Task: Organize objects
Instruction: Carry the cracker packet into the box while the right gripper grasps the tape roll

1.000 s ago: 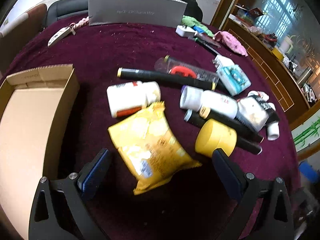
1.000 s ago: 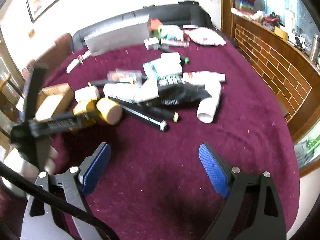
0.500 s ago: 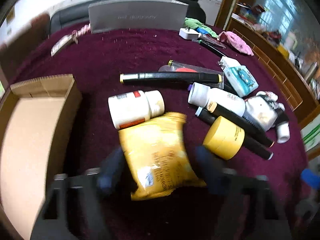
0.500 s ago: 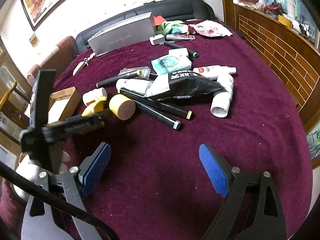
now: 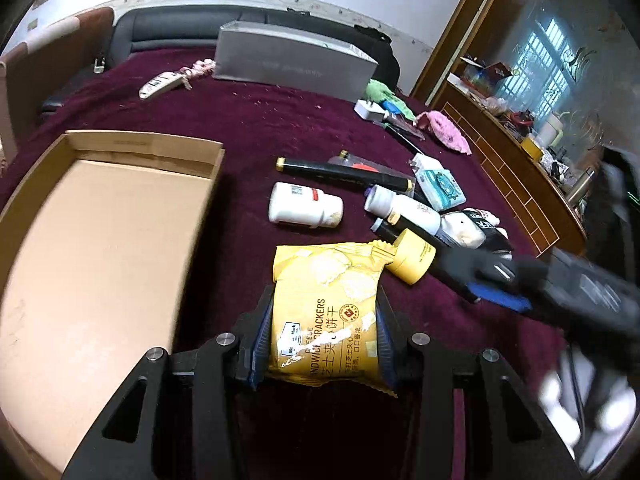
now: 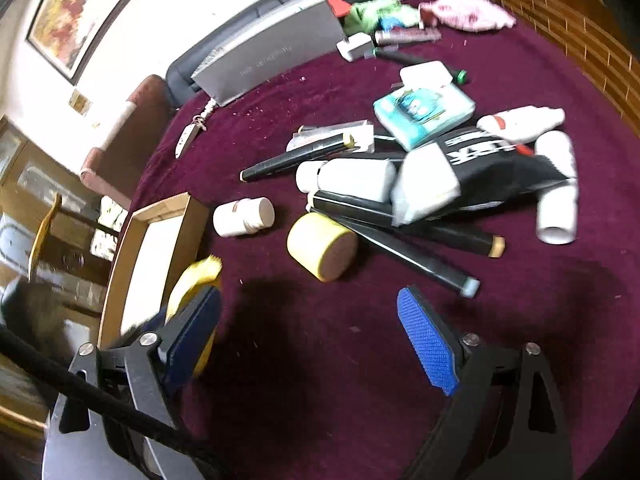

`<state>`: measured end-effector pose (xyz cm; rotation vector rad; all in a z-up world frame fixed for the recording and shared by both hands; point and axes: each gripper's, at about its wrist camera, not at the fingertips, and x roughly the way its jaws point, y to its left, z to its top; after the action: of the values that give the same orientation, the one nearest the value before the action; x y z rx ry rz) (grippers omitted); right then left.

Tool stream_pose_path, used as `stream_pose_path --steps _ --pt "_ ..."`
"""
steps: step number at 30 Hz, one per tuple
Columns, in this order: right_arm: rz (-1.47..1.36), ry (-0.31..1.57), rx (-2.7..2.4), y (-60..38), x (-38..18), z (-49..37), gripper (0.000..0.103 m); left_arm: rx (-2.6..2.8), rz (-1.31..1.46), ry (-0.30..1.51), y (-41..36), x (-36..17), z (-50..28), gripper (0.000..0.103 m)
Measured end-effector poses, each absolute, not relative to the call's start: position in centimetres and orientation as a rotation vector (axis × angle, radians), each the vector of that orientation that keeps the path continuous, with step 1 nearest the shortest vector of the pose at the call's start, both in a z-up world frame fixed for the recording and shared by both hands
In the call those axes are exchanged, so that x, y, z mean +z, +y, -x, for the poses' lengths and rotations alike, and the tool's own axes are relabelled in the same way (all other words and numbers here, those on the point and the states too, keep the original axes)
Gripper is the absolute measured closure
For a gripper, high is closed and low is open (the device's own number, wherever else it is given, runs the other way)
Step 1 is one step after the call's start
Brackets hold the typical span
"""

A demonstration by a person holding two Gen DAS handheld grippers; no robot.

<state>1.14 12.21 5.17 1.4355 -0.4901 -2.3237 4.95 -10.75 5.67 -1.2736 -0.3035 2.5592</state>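
My left gripper point(image 5: 325, 300) is shut on a yellow cracker packet point(image 5: 324, 280), its blue pads pressing both long sides and holding it just above the maroon tablecloth point(image 5: 248, 120). An open cardboard box point(image 5: 100, 240) lies directly to the left of it. My right gripper point(image 6: 306, 296) stands open with nothing between its fingers, a short way in front of a yellow cylinder point(image 6: 320, 246) that lies on its side. The packet point(image 6: 196, 276) shows behind the right gripper's left finger, by the box's point(image 6: 160, 216) near corner. The right gripper point(image 5: 496, 296) appears blurred in the left wrist view.
A white pill bottle point(image 5: 304, 210) lies between box and pile. The pile holds black markers point(image 6: 400, 240), a white bottle point(image 6: 352, 178), a teal pack point(image 6: 424, 110), a black pouch point(image 6: 480, 168) and a white pipe elbow point(image 6: 556, 200). A grey box point(image 5: 292, 60) stands at the back.
The left gripper's jaws closed on the yellow packet and lifted it off the cloth, beside the box. The right gripper moved in toward the yellow cylinder and rolled.
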Motion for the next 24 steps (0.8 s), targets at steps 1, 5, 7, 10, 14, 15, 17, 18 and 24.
stream_pose_path --steps 1,5,7,10,14,15,17,18,24 --pt "-1.46 -0.506 -2.323 11.7 4.8 -0.4 0.018 2.568 1.266 -0.305 -11.1 5.9 -5.3 0.065" --pt "-1.546 -0.525 -2.326 10.5 3.9 1.1 0.024 2.601 1.237 -0.306 -12.2 6.4 -6.4 0.065" --pt "-1.575 -0.529 -2.333 9.9 3.6 1.7 0.028 2.617 1.218 -0.294 -12.6 6.5 -6.9 0.064" --pt "-1.606 -0.487 -2.37 8.8 3.5 2.2 0.032 2.624 1.205 -0.298 -13.0 6.5 -7.3 0.064" --pt "-1.627 -0.433 -2.449 8.0 3.5 2.8 0.036 2.621 1.202 -0.316 -13.6 6.3 -7.7 0.064" --pt "-1.632 -0.423 -2.467 7.9 3.5 3.0 0.04 2.619 1.203 -0.321 -13.8 6.2 -7.8 0.064" --pt "-1.648 -0.411 -2.485 7.9 3.3 3.2 0.048 2.615 1.208 -0.331 -14.0 6.0 -7.9 0.064" --pt "-1.656 -0.409 -2.492 7.9 3.1 3.2 0.054 2.613 1.211 -0.334 -14.1 5.9 -8.1 0.064" --pt "-1.63 -0.446 -2.475 9.0 3.1 2.2 0.073 2.631 1.207 -0.328 -14.6 5.8 -8.9 0.064"
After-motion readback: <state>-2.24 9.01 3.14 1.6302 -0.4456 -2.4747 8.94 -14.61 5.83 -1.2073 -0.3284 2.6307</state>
